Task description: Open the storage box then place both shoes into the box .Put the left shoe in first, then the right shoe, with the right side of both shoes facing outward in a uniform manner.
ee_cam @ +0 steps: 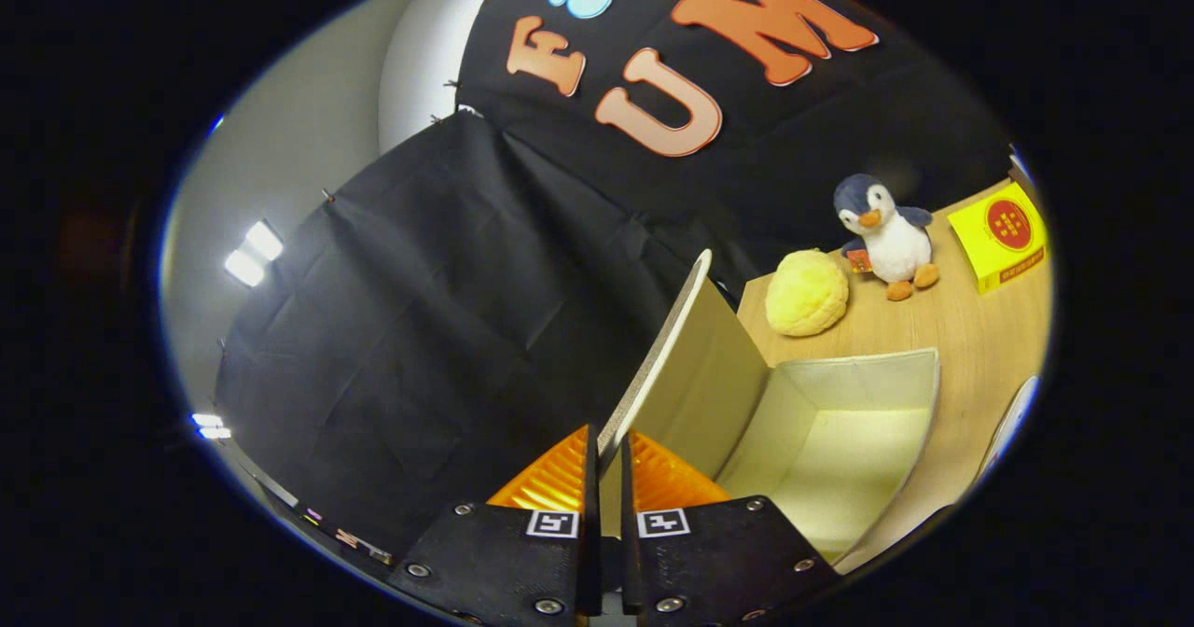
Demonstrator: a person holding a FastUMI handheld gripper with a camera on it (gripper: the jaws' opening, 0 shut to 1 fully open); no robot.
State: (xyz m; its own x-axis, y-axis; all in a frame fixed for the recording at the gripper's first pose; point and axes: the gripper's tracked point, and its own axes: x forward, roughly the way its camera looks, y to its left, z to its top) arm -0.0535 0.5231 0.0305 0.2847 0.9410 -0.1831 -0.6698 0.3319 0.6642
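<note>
Beige lid (653,356) stood raised, pinched between my gripper's (608,450) nearly closed fingers; I saw the box (839,440) open on the table (970,347)

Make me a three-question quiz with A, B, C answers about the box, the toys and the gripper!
1. Where is the toy penguin?
A. inside the box
B. on the wooden table, between the yellow plush ball and the yellow carton
C. on the lid

2. How many soft toys sit on the table?
A. two
B. four
C. none

3. What is the storage box like?
A. shut
B. lying upside down
C. open, the gripper pinching its raised lid

Answers: 1 B, it stands between those two; 2 A, penguin and ball; 3 C, the lid's edge runs between both fingers and the inside shows.
</note>
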